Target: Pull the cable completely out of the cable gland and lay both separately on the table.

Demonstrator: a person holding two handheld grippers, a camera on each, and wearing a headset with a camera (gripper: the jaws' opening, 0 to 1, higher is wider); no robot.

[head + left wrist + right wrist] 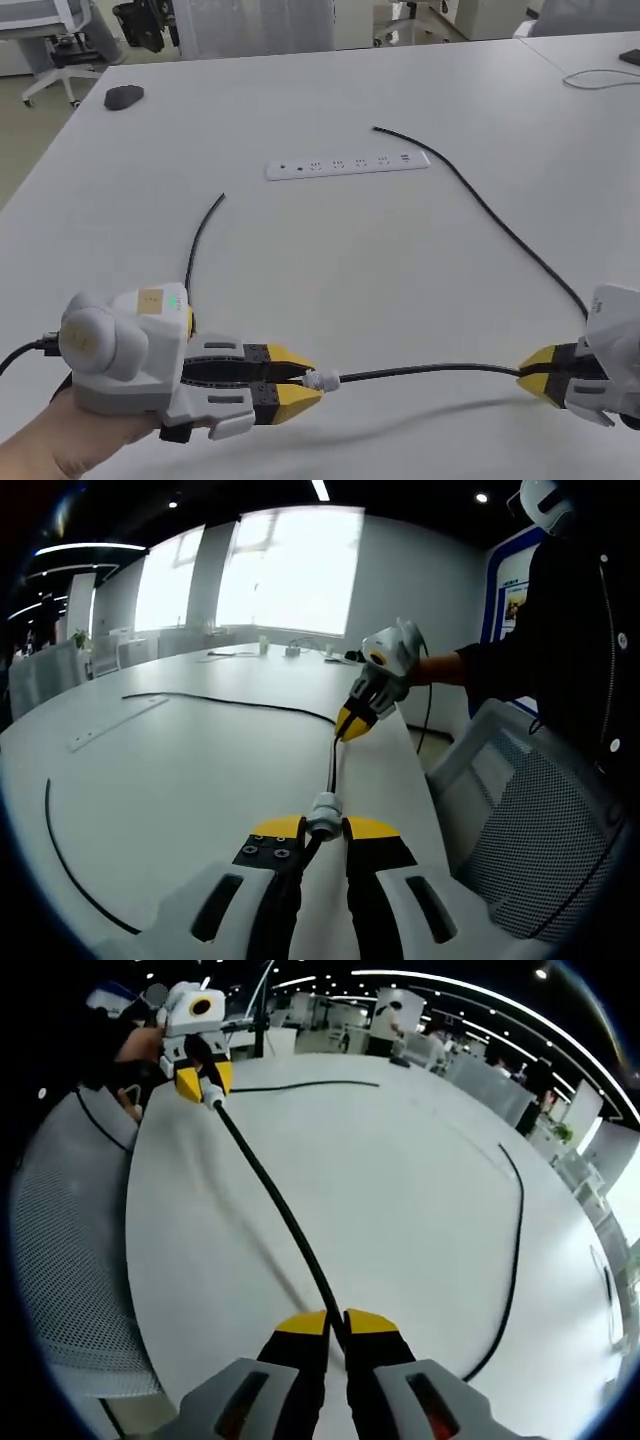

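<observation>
Cable (430,371), black and thin, is stretched in the air just above the wide white table (330,250), between the two grippers. From the right gripper it runs on across the tabletop in a long diagonal, and its free end lies near the right end of the white power strip (347,164). A second black strand (195,245) lies curved on the table on the left; I cannot tell whether it joins the first.

The left gripper (300,380), held in a hand at the near edge, has its yellow-tipped jaws closed on the cable gland. The right gripper (528,373) has its jaws pinched together on the cable itself, well apart from the gland.

A dark computer mouse (124,96) sits at the far left of the table.

The cable gland (323,380), small and white, pokes out past the left jaw tips. In the left gripper view the cable (331,765) enters the gland (325,815) at its front, so the two are not separated.
</observation>
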